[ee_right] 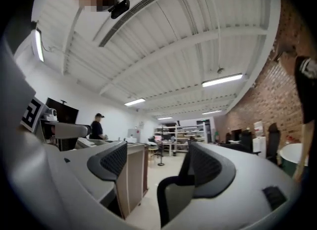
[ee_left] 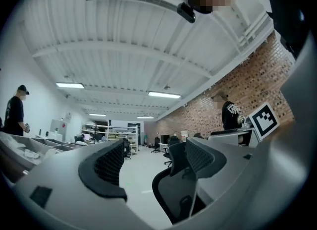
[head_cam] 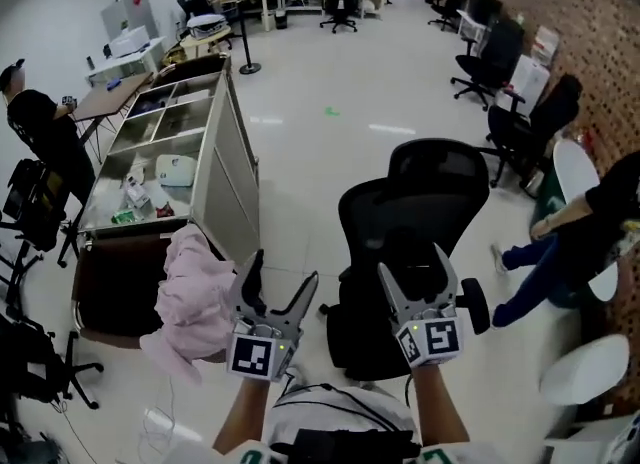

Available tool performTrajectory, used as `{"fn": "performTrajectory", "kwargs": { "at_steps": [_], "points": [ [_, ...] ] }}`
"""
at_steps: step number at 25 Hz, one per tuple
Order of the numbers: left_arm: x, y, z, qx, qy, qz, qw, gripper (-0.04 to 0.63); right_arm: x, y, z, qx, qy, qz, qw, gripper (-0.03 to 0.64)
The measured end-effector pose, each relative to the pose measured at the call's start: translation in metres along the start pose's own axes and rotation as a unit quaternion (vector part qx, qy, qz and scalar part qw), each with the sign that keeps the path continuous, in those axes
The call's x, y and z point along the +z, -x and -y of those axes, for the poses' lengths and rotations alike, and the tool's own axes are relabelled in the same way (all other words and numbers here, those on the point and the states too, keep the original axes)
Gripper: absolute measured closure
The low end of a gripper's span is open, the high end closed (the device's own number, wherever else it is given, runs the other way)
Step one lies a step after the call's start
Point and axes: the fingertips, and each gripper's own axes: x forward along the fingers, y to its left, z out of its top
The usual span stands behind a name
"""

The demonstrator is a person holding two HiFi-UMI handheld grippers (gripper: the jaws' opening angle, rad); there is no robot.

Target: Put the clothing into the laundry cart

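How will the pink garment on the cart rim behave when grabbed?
Likely floppy: the garment sags in folds over the cart rim. Probably light, as it looks thin. Part hangs outside, so a push may slide it off.

Clothing (head_cam: pixel 196 300): pale pink garment, crumpled, hanging over the right rim of the cart's dark end bin, part of it trailing down outside.
Laundry cart (head_cam: pixel 228 182): long, beige-panelled, open-topped, standing upright beside it.

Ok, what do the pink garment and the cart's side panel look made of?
Pink garment: soft matte cloth, hanging in loose, rumpled folds. Cart side panel: rigid flat sheet, pale beige with a dull sheen; painted metal or laminate board, I can't tell which.
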Motion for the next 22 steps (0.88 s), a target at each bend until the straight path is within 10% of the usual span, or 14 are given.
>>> {"fn": "performTrajectory", "kwargs": {
  "at_steps": [6, 22],
  "points": [
    [-0.028, -0.008, 0.041, -0.007, -0.003, -0.024, 0.9997, 0.224, -0.027, 0.063, 0.043, -0.103, -0.032, -0.033, 0.994, 0.206],
    [-0.024, -0.002, 0.046, -0.014, 0.009, -0.032, 0.9993, 0.224, -0.025, 0.059, 0.026, -0.069, -0.03, -0.033, 0.997, 0.21]
  ]
}}
